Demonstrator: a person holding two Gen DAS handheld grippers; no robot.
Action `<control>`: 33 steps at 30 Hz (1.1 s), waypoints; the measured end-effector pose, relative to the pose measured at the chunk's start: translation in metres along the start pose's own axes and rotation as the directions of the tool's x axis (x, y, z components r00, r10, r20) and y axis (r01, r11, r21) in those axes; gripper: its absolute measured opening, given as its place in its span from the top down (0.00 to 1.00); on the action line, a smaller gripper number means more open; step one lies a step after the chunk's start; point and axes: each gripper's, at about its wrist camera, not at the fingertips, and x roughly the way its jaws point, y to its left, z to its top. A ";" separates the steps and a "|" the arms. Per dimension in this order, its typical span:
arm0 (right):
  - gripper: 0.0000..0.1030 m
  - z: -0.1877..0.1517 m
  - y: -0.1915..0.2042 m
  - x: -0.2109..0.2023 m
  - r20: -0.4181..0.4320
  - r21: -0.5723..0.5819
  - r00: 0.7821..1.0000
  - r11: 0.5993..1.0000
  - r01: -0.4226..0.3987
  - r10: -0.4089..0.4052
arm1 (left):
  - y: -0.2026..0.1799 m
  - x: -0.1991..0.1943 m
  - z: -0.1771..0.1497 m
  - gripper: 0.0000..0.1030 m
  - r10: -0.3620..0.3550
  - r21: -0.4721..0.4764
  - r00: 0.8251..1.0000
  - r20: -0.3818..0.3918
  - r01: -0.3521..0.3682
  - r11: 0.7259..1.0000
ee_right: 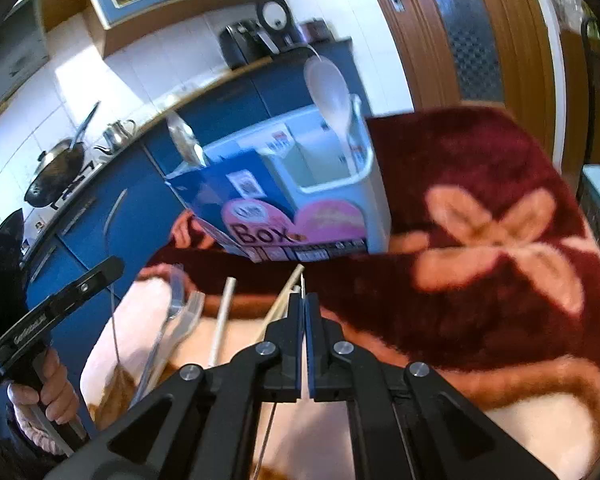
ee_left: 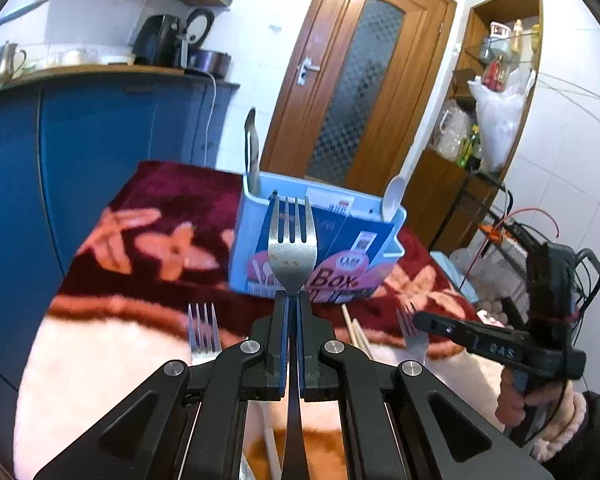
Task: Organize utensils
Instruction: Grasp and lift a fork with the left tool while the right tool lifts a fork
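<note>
My left gripper (ee_left: 293, 300) is shut on a steel fork (ee_left: 292, 248), tines up, just in front of the light blue utensil box (ee_left: 256, 216). The box (ee_right: 376, 208) stands on a dark red flowered cloth (ee_right: 480, 280) and holds a white spoon (ee_left: 394, 196) and a metal utensil (ee_left: 252, 148). My right gripper (ee_right: 304, 300) is shut on a thin steel piece seen edge-on; from the left wrist view it is a second fork (ee_left: 414, 338) at that gripper's (ee_left: 420, 318) tip. A third fork (ee_left: 203, 328) and pale chopsticks (ee_right: 286, 296) lie on the cloth.
A white stick (ee_right: 224, 320) lies beside the chopsticks. Blue kitchen cabinets (ee_left: 100, 152) with a kettle and pots run along the left, a wooden door (ee_left: 360, 80) stands behind the box, and a shelf with bags and bottles (ee_left: 496, 112) fills the right.
</note>
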 end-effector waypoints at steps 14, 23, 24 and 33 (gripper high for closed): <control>0.98 0.010 0.041 -0.064 0.341 -0.114 0.934 0.981 0.157 -0.110 | -0.016 -0.007 0.035 0.97 -0.004 0.021 0.991 0.137 0.001 1.000; 0.98 0.033 0.043 -0.072 0.436 -0.113 0.887 0.968 0.222 -0.153 | -0.024 0.003 0.071 0.97 0.019 0.038 0.978 0.209 -0.028 0.999; 0.98 0.037 0.042 -0.072 0.442 -0.110 0.884 0.968 0.225 -0.155 | -0.024 0.005 0.076 0.97 0.021 0.035 0.976 0.218 -0.029 0.999; 0.98 0.057 0.041 -0.072 0.490 -0.123 0.852 0.953 0.276 -0.183 | -0.022 0.025 0.111 0.97 0.068 -0.005 0.948 0.312 -0.070 0.998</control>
